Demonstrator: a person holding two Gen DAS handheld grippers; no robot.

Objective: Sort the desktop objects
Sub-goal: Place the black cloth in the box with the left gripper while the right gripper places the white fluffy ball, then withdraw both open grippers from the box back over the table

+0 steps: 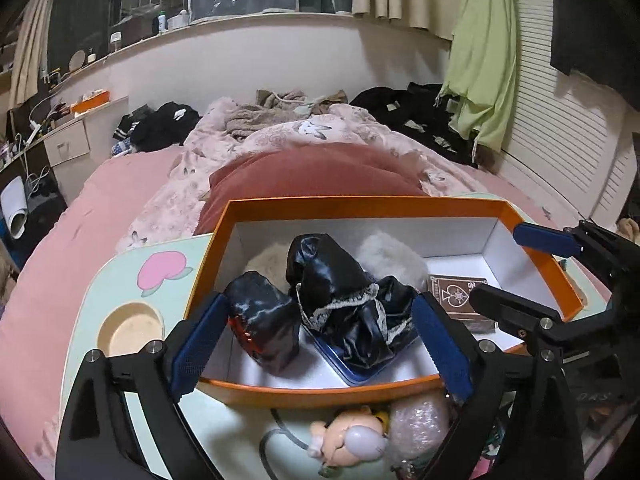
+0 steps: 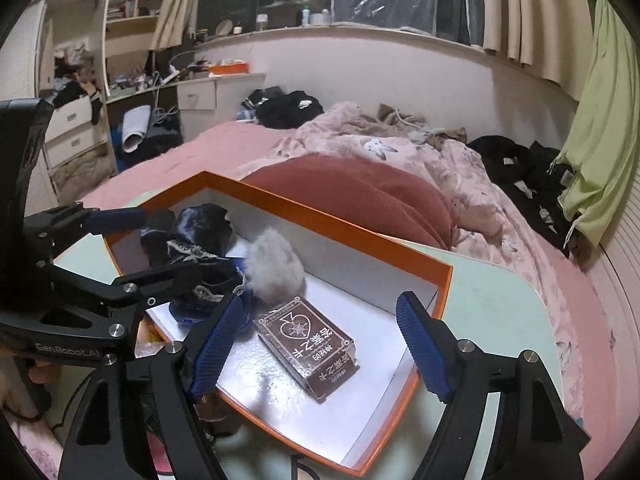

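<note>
An orange box with white inside [image 1: 360, 205] [image 2: 332, 220] sits on a pale green bed table [image 1: 120, 280] [image 2: 492, 304]. In it lie a black satin lace-trimmed cloth [image 1: 344, 300] [image 2: 200, 240] over a blue tin [image 1: 360, 372], a black pouch [image 1: 266, 332], grey fluffy balls [image 1: 388, 256] [image 2: 274, 266] and a brown card deck [image 1: 456, 292] [image 2: 316, 350]. My left gripper [image 1: 320, 348] is open over the box's near side, empty. My right gripper [image 2: 320, 344] is open around the card deck without touching it; it also shows in the left wrist view [image 1: 516, 268].
In front of the box lie a small doll figure [image 1: 348, 436], a cable [image 1: 276, 436] and a pink glittery pouch [image 1: 420, 424]. The table has a round cup recess [image 1: 130, 326]. Behind is a bed with a red pillow [image 1: 316, 176] and pink bedding.
</note>
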